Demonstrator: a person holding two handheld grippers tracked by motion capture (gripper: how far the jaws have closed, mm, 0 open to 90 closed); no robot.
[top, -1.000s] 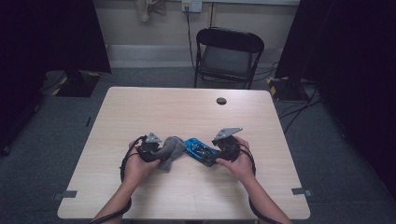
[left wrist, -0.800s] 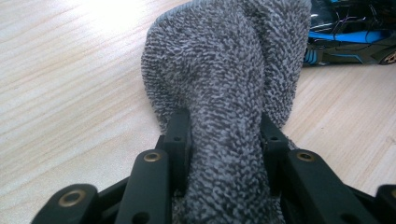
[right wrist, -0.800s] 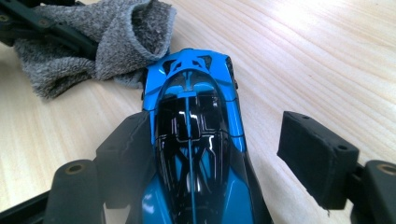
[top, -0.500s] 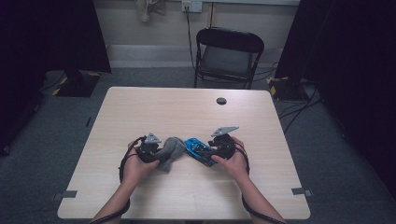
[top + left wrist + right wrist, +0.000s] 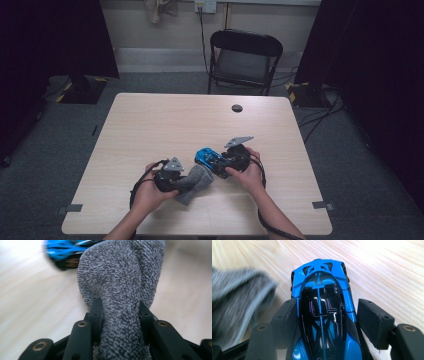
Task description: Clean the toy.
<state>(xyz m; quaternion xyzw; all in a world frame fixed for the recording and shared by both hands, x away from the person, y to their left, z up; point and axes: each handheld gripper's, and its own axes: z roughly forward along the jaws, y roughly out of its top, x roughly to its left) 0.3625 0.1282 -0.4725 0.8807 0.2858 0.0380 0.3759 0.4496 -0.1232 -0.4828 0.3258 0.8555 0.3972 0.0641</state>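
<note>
A blue and black toy car [image 5: 206,157] stands on the wooden table [image 5: 150,125]. My right gripper [image 5: 219,162] reaches it from the right. Its jaws have just been closing and now sit on both sides of the car [image 5: 322,315], gripping it. My left gripper [image 5: 185,181] is shut on a bunched grey terry cloth [image 5: 198,181], just in front of the car and to its left. In the left gripper view the cloth [image 5: 120,277] bulges up between the jaws, with the car [image 5: 62,252] blurred behind it. The cloth [image 5: 237,302] shows blurred at the left of the right gripper view.
A small black round cap [image 5: 237,108] is set in the table top toward the far side. A black folding chair [image 5: 245,60] stands beyond the far edge. Both hands work close to the near edge, with bare wood to the left, right and far side.
My left hand has drawn back toward the near edge with the cloth, away from the car's side. The right hand and the car have stayed in place.
</note>
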